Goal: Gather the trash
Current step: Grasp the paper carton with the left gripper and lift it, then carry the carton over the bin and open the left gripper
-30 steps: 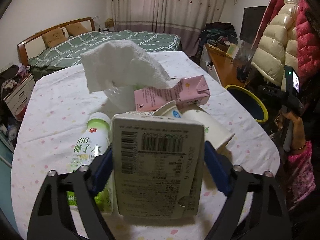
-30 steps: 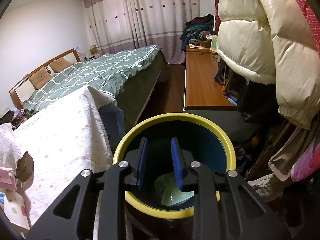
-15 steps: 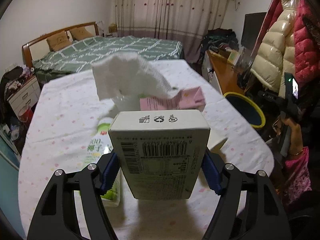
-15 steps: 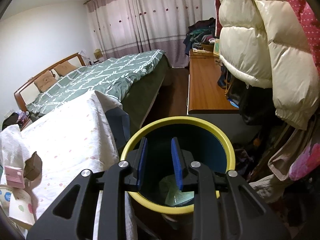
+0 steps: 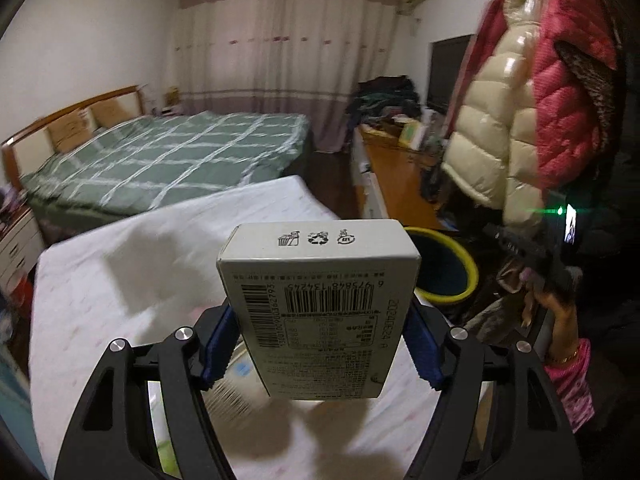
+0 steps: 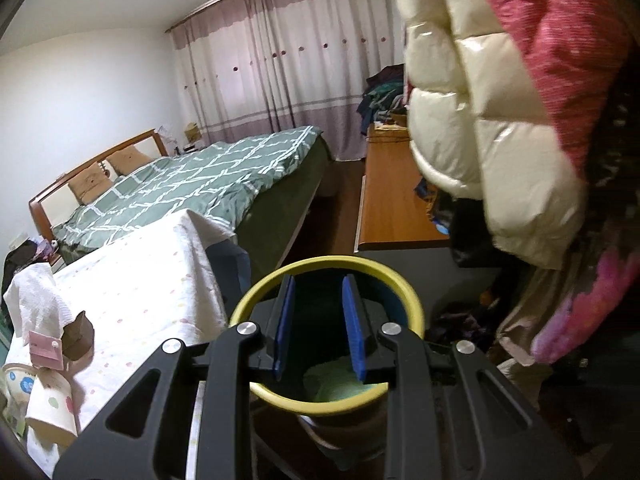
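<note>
One piece of trash is in hand: the left claw [image 5: 320,344] is clamped on a grey cardboard box [image 5: 320,304], its blue pads pressing the box's two sides, and holds it up above the tabletop [image 5: 120,264], with the yellow-rimmed bin [image 5: 460,280] just beyond it to the right. The right claw [image 6: 318,332] carries nothing; its jaws stand narrowly apart, poised over the mouth of that bin [image 6: 256,292]. Judging from this, the job is partly done: something pale green [image 6: 336,384] already lies at the bottom of the bin, the box looks next to go in, and several items remain. The right wrist view alone shows the bin's contents and, at the near left on the tabletop [image 6: 152,300], the leftovers: paper cups [image 6: 52,404], a pink carton [image 6: 46,350], a brown scrap [image 6: 78,336] and a crumpled white tissue [image 6: 36,300] further back. The left wrist view alone shows the held box, and at far right a hand [image 5: 548,304] gripping the other tool. Both views take in the green bed [image 5: 160,164] in the distance.
</note>
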